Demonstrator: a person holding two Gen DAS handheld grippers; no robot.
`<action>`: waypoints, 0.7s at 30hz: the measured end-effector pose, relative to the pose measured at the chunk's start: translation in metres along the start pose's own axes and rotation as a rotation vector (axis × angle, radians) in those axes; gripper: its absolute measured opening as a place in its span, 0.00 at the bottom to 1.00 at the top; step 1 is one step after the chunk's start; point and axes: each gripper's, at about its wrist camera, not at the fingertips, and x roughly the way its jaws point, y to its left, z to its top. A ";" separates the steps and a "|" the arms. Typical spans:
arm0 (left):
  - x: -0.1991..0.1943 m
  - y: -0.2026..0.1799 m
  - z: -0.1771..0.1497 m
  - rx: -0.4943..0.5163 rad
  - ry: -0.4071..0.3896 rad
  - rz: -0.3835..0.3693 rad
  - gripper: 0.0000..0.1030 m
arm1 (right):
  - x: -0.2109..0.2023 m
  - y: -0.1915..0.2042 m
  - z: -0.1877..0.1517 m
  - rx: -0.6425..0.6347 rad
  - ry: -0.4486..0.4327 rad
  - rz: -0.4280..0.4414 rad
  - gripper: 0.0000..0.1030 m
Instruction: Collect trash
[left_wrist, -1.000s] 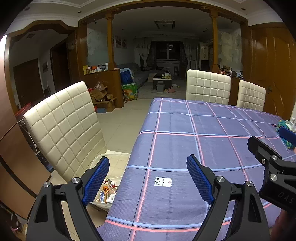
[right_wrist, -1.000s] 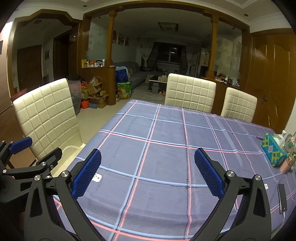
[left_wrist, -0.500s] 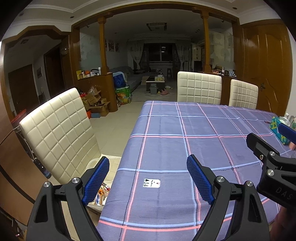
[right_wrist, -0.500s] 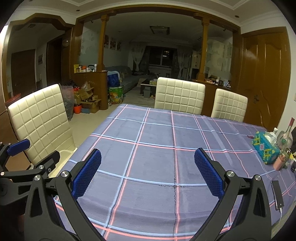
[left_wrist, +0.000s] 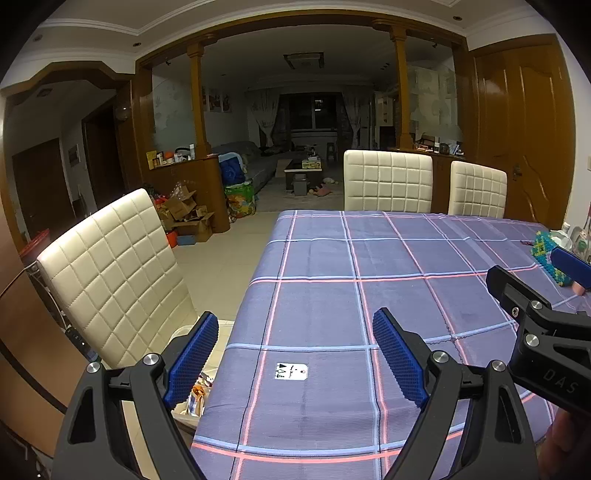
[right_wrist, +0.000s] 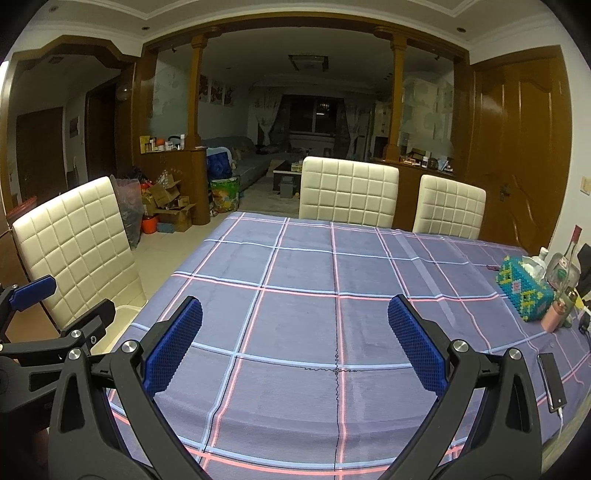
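My left gripper (left_wrist: 295, 354) stands open over the near end of the table, with nothing between its blue pads. Below its left finger, colourful wrappers (left_wrist: 195, 397) lie on a white surface by the chair seat, partly hidden by that finger. A small white printed tag (left_wrist: 291, 371) lies on the tablecloth between the left fingers. My right gripper (right_wrist: 295, 343) is open and holds nothing above the cloth. In the left wrist view the right gripper (left_wrist: 535, 332) shows at the right edge. The right wrist view has the left gripper (right_wrist: 55, 325) at its left edge.
The long table (right_wrist: 295, 266) wears a blue plaid cloth. At its right edge stand a beaded box (right_wrist: 524, 291), a glass bottle (right_wrist: 565, 266), a pink cup (right_wrist: 554, 314) and a phone (right_wrist: 552, 380). Cream quilted chairs (left_wrist: 110, 273) stand left and at the far end.
Both grippers have drifted a little to the right and levelled out, so more of the table's right edge shows. Both pairs of jaws stay open as before.
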 end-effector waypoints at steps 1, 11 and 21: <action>0.001 0.000 0.000 -0.001 0.001 -0.003 0.81 | 0.000 -0.001 0.000 0.001 -0.001 0.000 0.96; 0.003 0.000 0.002 -0.022 0.009 -0.031 0.81 | -0.001 -0.002 0.000 0.004 -0.002 -0.001 0.96; 0.004 -0.002 0.000 -0.031 0.019 -0.024 0.81 | 0.001 -0.007 -0.001 0.011 0.013 0.008 0.96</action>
